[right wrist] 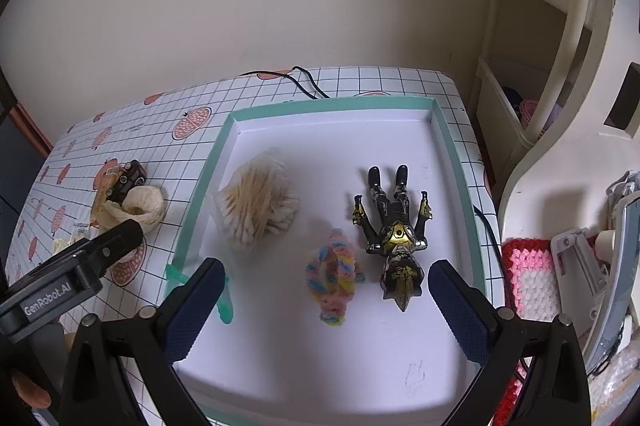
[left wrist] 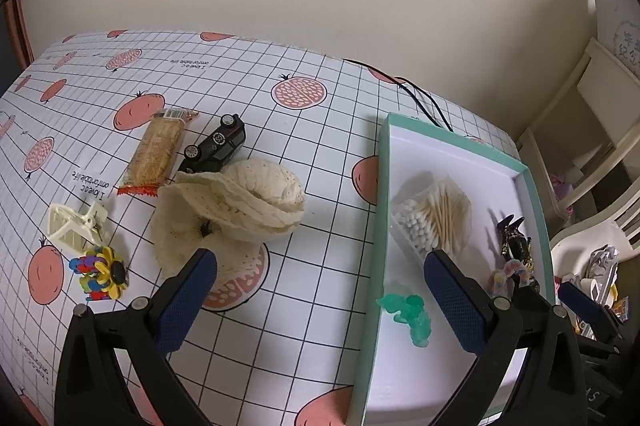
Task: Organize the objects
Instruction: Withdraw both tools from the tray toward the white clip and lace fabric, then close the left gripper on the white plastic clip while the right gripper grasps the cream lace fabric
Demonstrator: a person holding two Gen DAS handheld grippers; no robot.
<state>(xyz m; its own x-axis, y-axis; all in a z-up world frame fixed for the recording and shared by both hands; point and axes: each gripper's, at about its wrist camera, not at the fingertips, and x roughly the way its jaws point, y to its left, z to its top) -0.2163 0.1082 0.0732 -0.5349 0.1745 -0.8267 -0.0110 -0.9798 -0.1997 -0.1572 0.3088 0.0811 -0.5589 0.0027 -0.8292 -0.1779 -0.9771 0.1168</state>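
Both grippers hang open and empty; the left gripper (left wrist: 320, 282) over the grid-patterned desk (left wrist: 320, 154) beside a cream crocheted hat (left wrist: 236, 210), the right gripper (right wrist: 326, 290) over a teal-rimmed white tray (right wrist: 452, 154) (holding bagged cotton swabs (right wrist: 260, 210), a pastel scrunchie (right wrist: 332, 274), a black-and-gold action figure (right wrist: 394, 226)).

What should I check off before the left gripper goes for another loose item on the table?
1. Left gripper open and empty: ok.
2. Right gripper open and empty: ok.
3. Free floor left in the tray: ok.
4. Cream hat clear of neighbours: not ok, toy car touches it.
5. Green toy fully inside the tray: not ok, it straddles the rim.
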